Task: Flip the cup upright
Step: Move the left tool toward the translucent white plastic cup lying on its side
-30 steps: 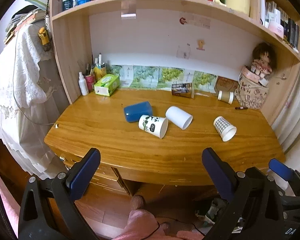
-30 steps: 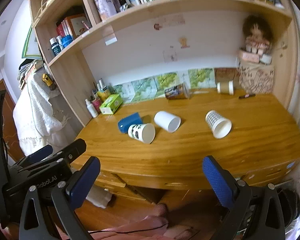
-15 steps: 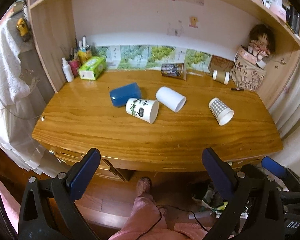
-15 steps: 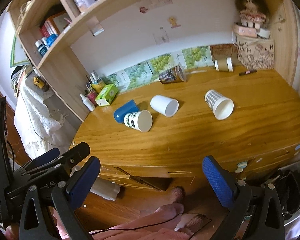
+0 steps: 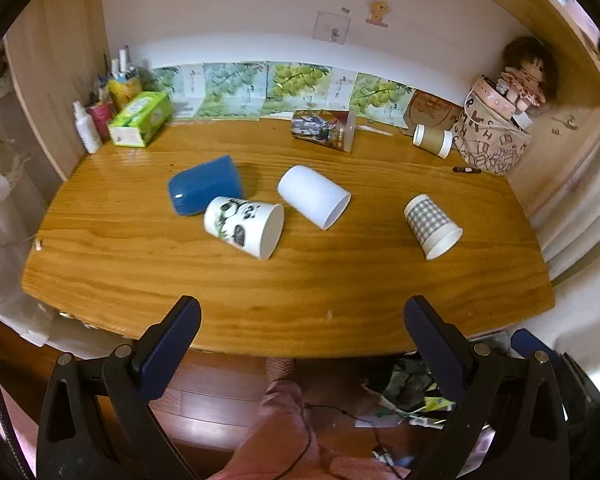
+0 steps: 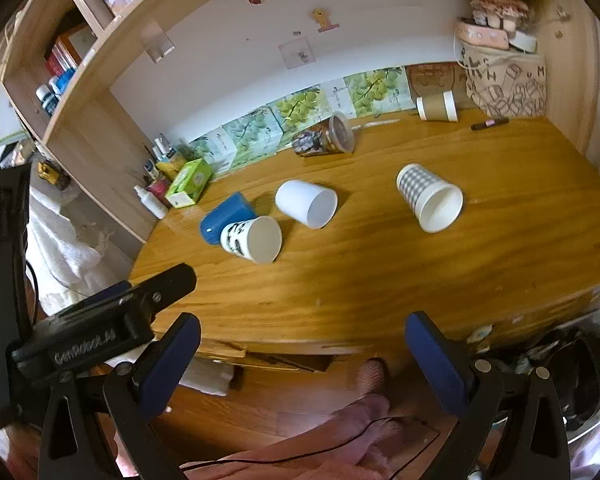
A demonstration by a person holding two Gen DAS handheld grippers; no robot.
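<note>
1. Left wrist view shows our left gripper with its fingers spread wide and holding nothing, hovering off the near edge of the tabletop.
2. Our right gripper is likewise wide apart and empty, also short of the edge.
3. Several cups lie on their sides, none upright: a panda-print cup touching a blue cup, a plain white cup just beside them, and a checked paper cup well apart to the right.
4. We cannot tell which cup is meant; both grippers are well apart from all of them.
5. We judge the risks ahead: a round cup may roll when nudged, a paper cup may crush under a hard squeeze, and reaching for the panda-print cup may knock its blue neighbour.
</note>
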